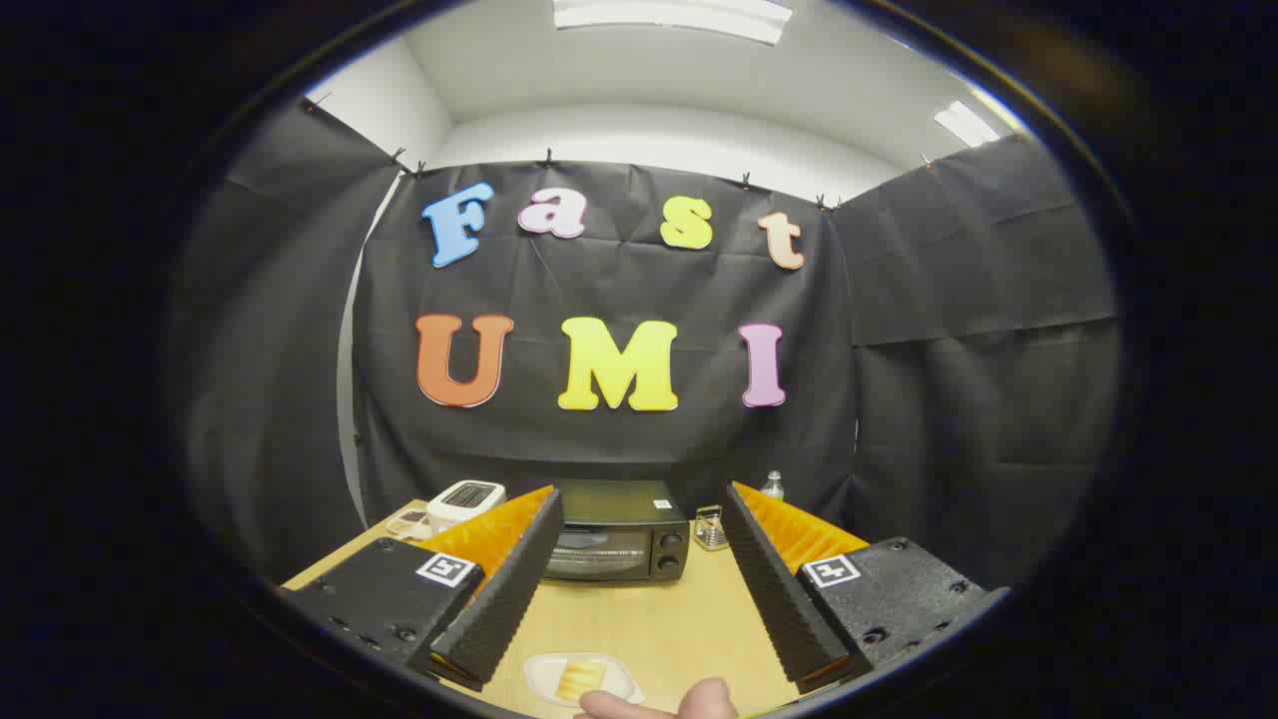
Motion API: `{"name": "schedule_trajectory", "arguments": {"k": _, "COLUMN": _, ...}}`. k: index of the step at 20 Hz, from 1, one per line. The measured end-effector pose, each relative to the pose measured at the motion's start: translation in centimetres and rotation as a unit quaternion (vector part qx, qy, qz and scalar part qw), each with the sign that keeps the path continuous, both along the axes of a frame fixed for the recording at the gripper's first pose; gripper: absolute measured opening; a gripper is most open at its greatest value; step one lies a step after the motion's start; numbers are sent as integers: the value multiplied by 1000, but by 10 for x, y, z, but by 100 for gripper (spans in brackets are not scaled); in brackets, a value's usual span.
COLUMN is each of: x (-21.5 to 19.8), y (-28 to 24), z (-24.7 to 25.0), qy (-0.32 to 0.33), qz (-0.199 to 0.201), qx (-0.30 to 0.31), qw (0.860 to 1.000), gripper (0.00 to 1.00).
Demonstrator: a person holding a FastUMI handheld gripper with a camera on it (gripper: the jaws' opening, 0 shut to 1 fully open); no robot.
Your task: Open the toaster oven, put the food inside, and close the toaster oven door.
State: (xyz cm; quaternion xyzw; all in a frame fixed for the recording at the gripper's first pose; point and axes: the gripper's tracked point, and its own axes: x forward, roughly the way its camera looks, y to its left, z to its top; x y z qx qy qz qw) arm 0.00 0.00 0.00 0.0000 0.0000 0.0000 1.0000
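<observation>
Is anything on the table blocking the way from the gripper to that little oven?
Nothing visible does. The open gripper faces the toaster oven across bare table; the plate of food lies nearer, between the fingers.

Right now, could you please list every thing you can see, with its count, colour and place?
toaster oven: one, black, door shut, far end of the table, beyond the fingers.
food: one piece, pale yellow, on the plate.
plate: one, white, on the table, between the fingers, near side.
toaster: one, white, left of the toaster oven.
small metal rack: one, silver, right of the toaster oven.
bottle: one, clear, behind the rack.
table: one, light wood.
finger of a person: beside the plate, near edge.
hand-held gripper: one, fingers open, holding nothing.
</observation>
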Motion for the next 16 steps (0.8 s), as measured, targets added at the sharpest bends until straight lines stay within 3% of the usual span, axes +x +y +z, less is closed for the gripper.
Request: {"name": "schedule_trajectory", "arguments": {"k": 16, "x": 18, "y": 0, "z": -12, "qy": 11, "qz": 2, "qx": 10, "qw": 1000, "gripper": 100}}
